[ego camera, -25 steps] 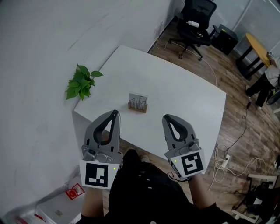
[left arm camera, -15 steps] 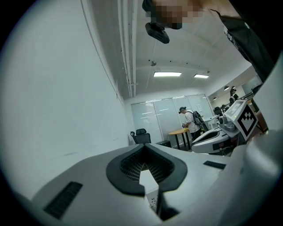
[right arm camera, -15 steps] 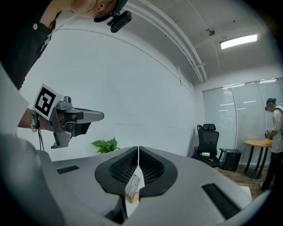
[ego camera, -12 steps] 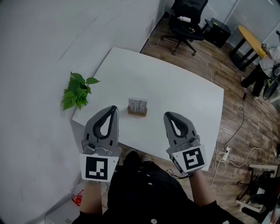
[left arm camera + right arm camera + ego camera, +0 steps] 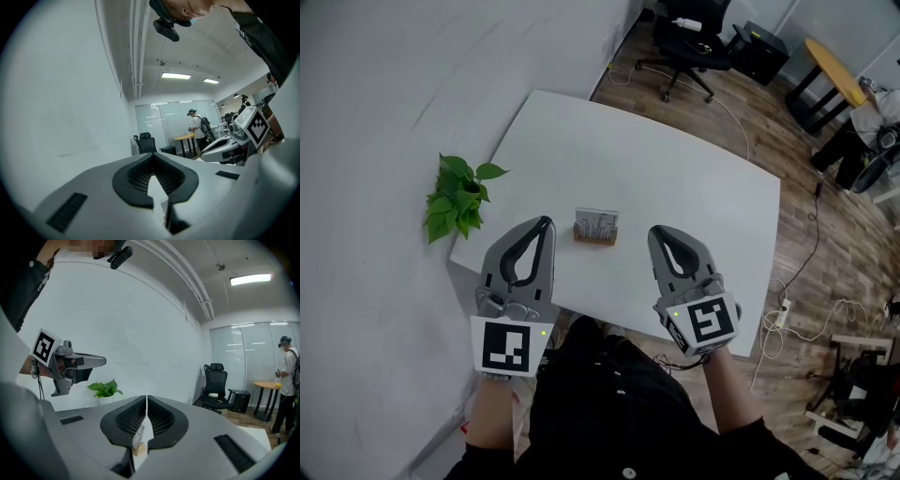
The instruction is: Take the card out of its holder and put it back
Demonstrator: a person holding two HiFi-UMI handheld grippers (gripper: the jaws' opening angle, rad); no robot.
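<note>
A small wooden holder point(image 5: 595, 237) stands near the front edge of the white table point(image 5: 675, 197) with a printed card point(image 5: 596, 222) upright in it. My left gripper point(image 5: 543, 225) hovers just left of the holder, jaws shut and empty. My right gripper point(image 5: 661, 233) hovers just right of it, also shut with nothing held. In the right gripper view the card point(image 5: 139, 437) and the holder point(image 5: 138, 450) show through the slit below the closed jaws point(image 5: 147, 398). The left gripper view shows its own closed jaws point(image 5: 153, 156) and the right gripper point(image 5: 229, 143) beside them.
A potted green plant point(image 5: 455, 195) sits at the table's left corner by the white wall. A black office chair point(image 5: 684, 37) stands on the wooden floor beyond the table. Cables point(image 5: 797, 281) lie on the floor at right, and a person point(image 5: 867, 122) is at the far right.
Both grippers have moved forward and a little down, from short of the table edge to either side of the card holder. Their jaws stayed shut.
</note>
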